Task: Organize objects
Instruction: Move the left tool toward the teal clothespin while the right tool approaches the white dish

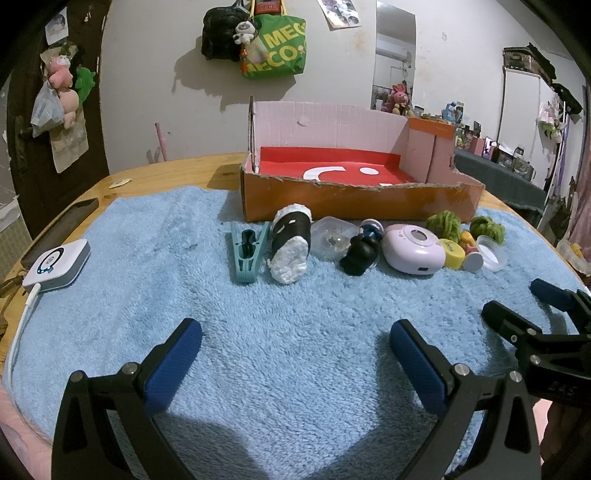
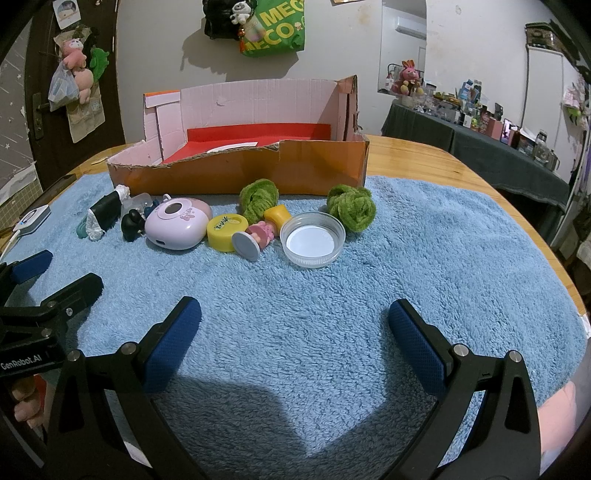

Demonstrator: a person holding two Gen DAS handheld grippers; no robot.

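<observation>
Blue towel (image 1: pixel 184 295) carries small objects in a row before the cardboard box (image 1: pixel 354 199). Left gripper (image 1: pixel 295 350) and right gripper (image 2: pixel 295 332) hover with jaws spread wide, holding nothing.

From my left wrist, the black figure (image 1: pixel 360 254) hides most of the blue-and-white piece (image 1: pixel 369 227) behind it. The pink figurine (image 1: pixel 468 246) is mostly covered. The clear case's (image 1: pixel 332 236) contents are too small to tell.

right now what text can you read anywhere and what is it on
"MEG" over "MECO": green bag on the wall, cut off at the edges.
"GenRobot.AI": body of the left gripper.
"B4S", roughly: body of the right gripper, unclear.
Dark characters on the yellow cap: too small to read.
White shapes on the box's red floor: partly hidden, unreadable.
</observation>
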